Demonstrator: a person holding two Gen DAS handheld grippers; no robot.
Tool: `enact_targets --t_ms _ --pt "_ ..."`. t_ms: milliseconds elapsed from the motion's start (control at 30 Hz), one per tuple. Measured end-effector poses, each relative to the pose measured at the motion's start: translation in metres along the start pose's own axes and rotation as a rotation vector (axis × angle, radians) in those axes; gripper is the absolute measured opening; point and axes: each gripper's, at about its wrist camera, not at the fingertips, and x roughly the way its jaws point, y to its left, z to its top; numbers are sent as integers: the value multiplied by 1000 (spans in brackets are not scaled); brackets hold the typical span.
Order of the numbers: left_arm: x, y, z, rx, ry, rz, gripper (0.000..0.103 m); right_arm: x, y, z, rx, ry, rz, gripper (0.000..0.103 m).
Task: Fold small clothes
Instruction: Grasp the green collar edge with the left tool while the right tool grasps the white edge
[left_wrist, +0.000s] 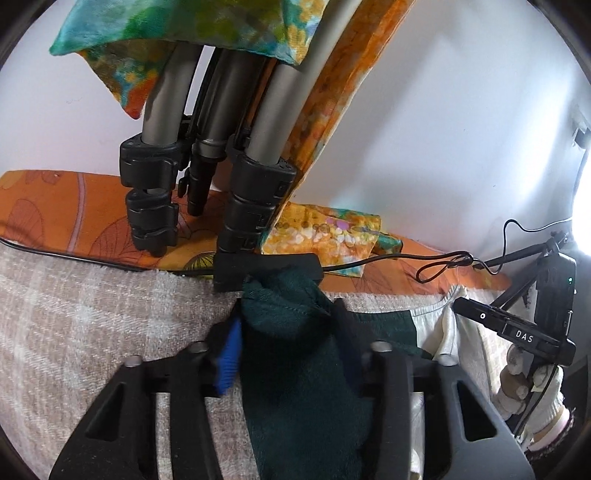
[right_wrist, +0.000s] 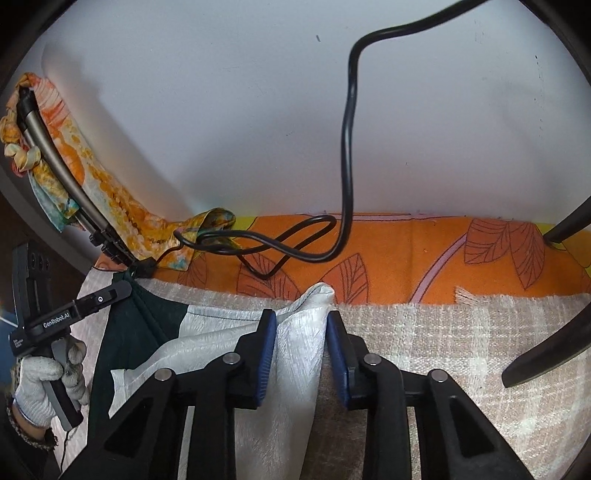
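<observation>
Along the far edge of a beige checked blanket, a small two-tone garment lies stretched between two hand-held grippers. Its cloth is dark green on one side and off-white with a faint woven texture on the other, the colours meeting in a straight seam.

Seen from the left wrist, the left gripper has the dark green corner bunched between its fingers, the blue pad of one finger pressed against the fabric, so the jaws are clamped on the garment. The green cloth rises in a crumpled peak just ahead of the fingertips and drops down between the black finger arms.

Seen from the right wrist, the right gripper has the off-white corner between its blue pads; the fold fills the gap and both pads touch it, so these jaws too are gripping the garment. The white corner stands up in a soft point at the blanket's far edge.

Beyond the blanket runs an orange leaf-print sheet, with a black cable looping across it. A folded tripod draped with a tie-dye scarf stands against the white wall. A gloved hand holds the left gripper's handle.
</observation>
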Motion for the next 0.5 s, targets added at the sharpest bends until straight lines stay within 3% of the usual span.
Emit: enact_targets --t_ms 167,233,500 --pt "5 -12 -3 54 1 5 7 0 3 1 -12 -6 -6 13" --pt "5 -17 -4 61 -11 0 6 -3 6 2 -22 -10 -4 5" --pt "-21 -30 -6 63 -47 -65 4 -38 14 8 -54 -65 38 2"
